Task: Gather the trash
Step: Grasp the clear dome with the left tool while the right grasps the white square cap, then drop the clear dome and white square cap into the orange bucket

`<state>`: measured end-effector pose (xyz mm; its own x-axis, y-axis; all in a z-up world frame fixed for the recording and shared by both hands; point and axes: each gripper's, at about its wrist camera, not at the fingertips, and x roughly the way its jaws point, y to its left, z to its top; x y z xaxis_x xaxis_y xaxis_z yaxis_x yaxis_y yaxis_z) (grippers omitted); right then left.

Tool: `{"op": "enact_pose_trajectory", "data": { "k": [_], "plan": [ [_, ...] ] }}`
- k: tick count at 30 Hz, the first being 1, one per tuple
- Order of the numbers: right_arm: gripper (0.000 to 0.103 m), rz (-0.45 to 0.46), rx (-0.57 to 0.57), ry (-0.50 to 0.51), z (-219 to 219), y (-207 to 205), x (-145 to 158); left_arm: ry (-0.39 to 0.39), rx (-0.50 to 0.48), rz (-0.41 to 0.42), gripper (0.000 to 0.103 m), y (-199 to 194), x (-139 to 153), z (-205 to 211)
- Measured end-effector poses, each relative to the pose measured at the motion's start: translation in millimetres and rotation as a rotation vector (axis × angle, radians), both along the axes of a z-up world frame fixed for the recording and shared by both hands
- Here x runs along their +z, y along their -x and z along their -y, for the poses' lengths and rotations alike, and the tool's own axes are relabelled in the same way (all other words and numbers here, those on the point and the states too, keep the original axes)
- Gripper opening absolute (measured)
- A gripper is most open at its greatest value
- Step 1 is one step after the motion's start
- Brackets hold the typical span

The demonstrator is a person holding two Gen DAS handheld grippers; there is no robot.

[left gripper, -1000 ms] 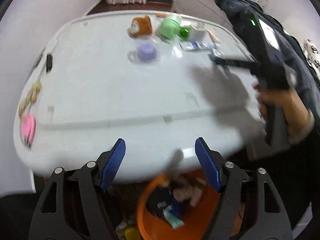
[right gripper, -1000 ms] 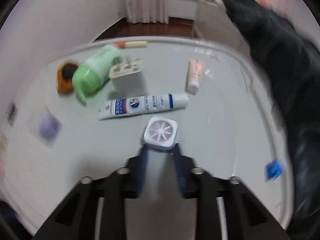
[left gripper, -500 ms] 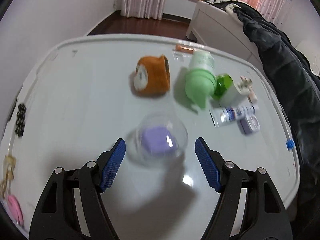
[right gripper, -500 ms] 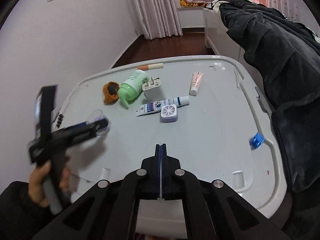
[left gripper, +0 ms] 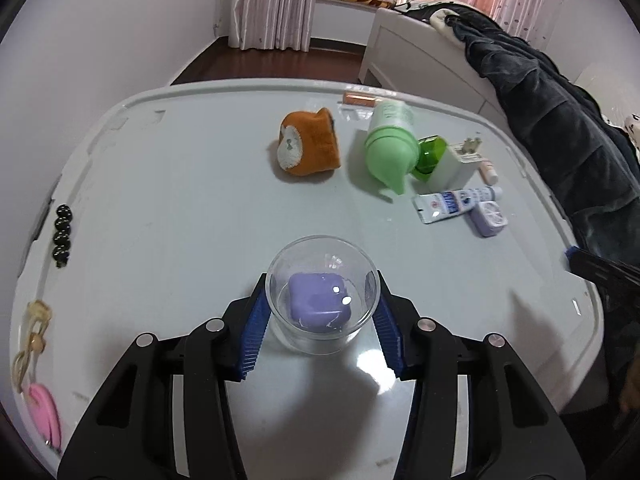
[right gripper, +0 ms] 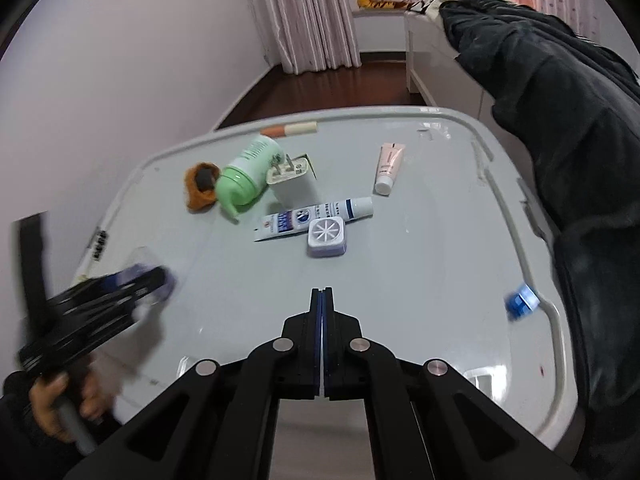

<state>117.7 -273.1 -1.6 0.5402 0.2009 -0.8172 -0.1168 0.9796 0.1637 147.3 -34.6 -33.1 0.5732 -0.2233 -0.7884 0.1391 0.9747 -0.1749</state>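
My left gripper is closed around a clear plastic cup that stands on the white table and holds a purple block; both blue pads touch its sides. My right gripper is shut and empty, above the table's near side. Ahead of it lie a toothpaste tube, a small lilac case, a pink tube and a green bottle. The left gripper shows blurred in the right wrist view.
An orange plush toy, a white plug adapter and an orange-white stick lie at the far side. Black beads, a pink item and a blue clip sit at the table's edges. A dark coat hangs right.
My left gripper moved from the orange bin below the table to the cup and closed around it. My right gripper let go of the lilac case, pulled back and shut.
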Motion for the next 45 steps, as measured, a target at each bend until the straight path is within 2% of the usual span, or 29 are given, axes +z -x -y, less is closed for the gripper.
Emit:
{"op": "enact_pose_trajectory", "data": {
  "k": [2,3,4,8,10,13,15,17,20,22,25,28,31,34,38,41,42,43,44,45],
  "plan": [
    [0.016,-0.002,-0.017,-0.008,-4,-15,-6,-0.005,-0.007,0.016,0.048,8,8,3],
    [0.042,0.003,-0.023,-0.008,-5,-21,-8,-0.006,-0.011,0.023,0.048,13,10,4],
    [0.061,0.01,-0.03,0.005,-7,-27,-11,-0.009,-0.016,0.03,0.048,19,13,6],
    [0.058,0.029,-0.001,0.12,-24,-57,-31,0.007,-0.038,0.045,0.048,49,27,8],
    [0.032,-0.017,0.01,0.168,-29,-70,-48,0.021,-0.048,0.051,0.048,63,31,9],
    [0.031,0.01,0.013,0.224,-34,-67,-49,0.051,-0.06,0.053,0.048,86,37,8],
    [0.031,0.016,0.012,0.206,-32,-55,-42,0.057,-0.07,0.052,0.048,99,39,7],
    [0.031,0.021,0.013,0.153,-28,-34,-28,0.055,-0.078,0.042,0.048,113,41,7],
    [0.031,0.032,0.043,0.005,-24,13,6,0.053,-0.086,0.035,0.048,134,45,5],
    [0.031,0.039,0.08,-0.084,-21,62,27,0.054,-0.09,0.014,0.048,154,46,2],
    [0.031,0.053,0.122,-0.101,-24,128,41,0.01,-0.11,-0.023,0.048,184,43,2],
    [0.031,0.041,0.148,-0.097,-29,179,40,-0.03,-0.119,-0.062,0.048,208,36,3],
    [0.031,-0.014,0.163,-0.096,-37,215,25,-0.007,-0.125,-0.118,0.048,229,23,3],
    [0.032,-0.067,0.183,-0.072,-41,232,5,-0.018,-0.15,-0.172,0.048,239,10,10],
    [0.032,-0.138,0.181,-0.075,-45,242,-13,-0.052,-0.181,-0.161,0.048,243,12,19],
    [0.033,-0.155,0.174,-0.071,-44,242,-17,-0.067,-0.196,-0.165,0.048,244,10,23],
    [0.038,-0.162,0.17,-0.072,-44,241,-18,-0.073,-0.196,-0.175,0.048,244,7,24],
    [0.058,-0.168,0.165,-0.07,-43,240,-20,-0.079,-0.192,-0.184,0.049,243,6,24],
    [0.064,-0.171,0.149,-0.061,-42,240,-21,-0.083,-0.188,-0.196,0.05,243,4,24],
    [0.064,-0.168,0.14,-0.061,-41,239,-22,-0.085,-0.182,-0.209,0.053,242,2,23]
  ]
}}
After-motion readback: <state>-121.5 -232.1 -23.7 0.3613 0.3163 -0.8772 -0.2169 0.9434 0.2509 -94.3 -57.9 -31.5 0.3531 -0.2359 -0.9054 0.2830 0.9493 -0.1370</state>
